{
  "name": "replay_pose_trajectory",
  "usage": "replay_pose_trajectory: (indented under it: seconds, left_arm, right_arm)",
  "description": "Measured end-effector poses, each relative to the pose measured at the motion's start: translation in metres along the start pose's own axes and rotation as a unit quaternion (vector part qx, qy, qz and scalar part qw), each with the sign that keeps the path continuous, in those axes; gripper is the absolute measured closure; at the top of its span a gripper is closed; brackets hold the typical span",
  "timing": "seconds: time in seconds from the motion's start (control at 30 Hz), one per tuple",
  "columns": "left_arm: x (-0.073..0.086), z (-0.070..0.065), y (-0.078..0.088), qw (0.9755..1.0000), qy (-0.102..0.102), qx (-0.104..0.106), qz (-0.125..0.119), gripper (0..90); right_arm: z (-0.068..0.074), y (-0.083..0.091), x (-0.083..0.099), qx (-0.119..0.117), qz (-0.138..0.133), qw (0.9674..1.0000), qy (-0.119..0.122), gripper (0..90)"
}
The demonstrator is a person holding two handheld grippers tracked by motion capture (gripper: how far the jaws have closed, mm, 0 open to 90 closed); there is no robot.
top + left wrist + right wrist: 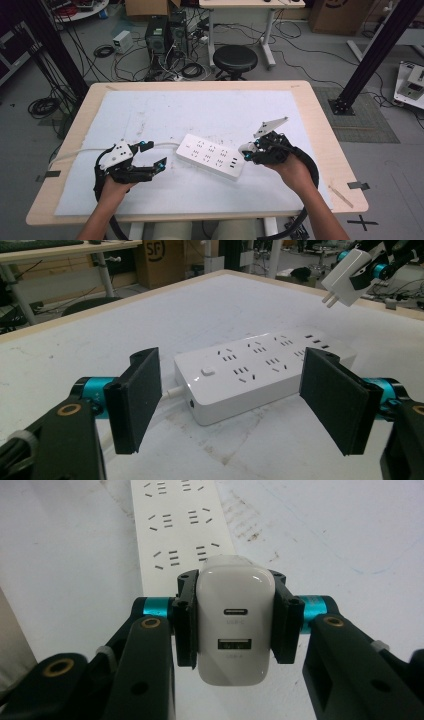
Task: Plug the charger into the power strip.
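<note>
While my right claw [234,622] pinches the white charger [233,625] by its two sides, the block hangs in the air with its two ports facing back at me in the right gripper view and its prongs pointing away, toward the white power strip [182,535] below. From the left gripper view, the charger [346,277] shows its two metal prongs, lifted clear of the strip's far end and not touching it. From above, the charger [247,148] sits just beside the right end of the power strip [211,155], which lies slanted near the middle of the desk on a white mat [150,110] that covers most of the wooden top. My right hand [294,172] comes in from the near edge toward the right side.

My left claw [154,156] is spread, nothing between its pads, low over the mat just off the strip's left end, where the switch [207,372] is and where a white cord [165,145] leaves it, running off toward the desk's left edge. My left hand [112,187] rests near the front left part of the mat.
</note>
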State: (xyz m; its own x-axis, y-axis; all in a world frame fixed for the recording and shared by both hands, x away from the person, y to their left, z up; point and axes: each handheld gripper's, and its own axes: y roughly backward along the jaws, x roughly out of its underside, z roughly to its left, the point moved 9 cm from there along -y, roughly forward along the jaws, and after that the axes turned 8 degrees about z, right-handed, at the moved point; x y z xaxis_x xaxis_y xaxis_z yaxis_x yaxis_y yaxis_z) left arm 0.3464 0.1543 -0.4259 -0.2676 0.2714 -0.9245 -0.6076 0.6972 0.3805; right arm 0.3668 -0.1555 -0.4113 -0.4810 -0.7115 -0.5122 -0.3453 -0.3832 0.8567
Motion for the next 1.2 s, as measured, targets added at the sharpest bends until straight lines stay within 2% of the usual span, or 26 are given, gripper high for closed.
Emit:
replay_pose_trajectory:
  seconds: [0.23,0.4,0.77,1.0,1.2]
  left_arm:
    - [0.003,0.004,0.003,1.0000,0.003,-0.003,-0.002,25.1]
    - [0.008,0.006,0.005,1.0000,0.006,-0.005,-0.002,25.1]
    - [0.009,0.010,0.009,0.9999,0.007,-0.010,-0.006,25.1]
    - [0.012,0.012,0.009,0.9998,-0.003,-0.019,-0.003,24.3]
    - [0.014,0.014,0.010,0.9998,-0.006,-0.020,-0.001,22.2]
  right_arm:
    - [-0.002,-0.001,-0.009,0.004,0.019,0.9997,0.016,63.2]
    - [-0.003,-0.005,-0.015,-0.005,0.028,0.9994,0.020,63.2]
    - [-0.003,-0.011,-0.032,-0.008,0.044,0.9977,0.051,63.2]
    - [0.000,-0.023,-0.050,-0.030,0.063,0.9945,0.079,63.2]
    - [0.003,-0.035,-0.051,-0.052,0.093,0.9901,0.092,63.2]
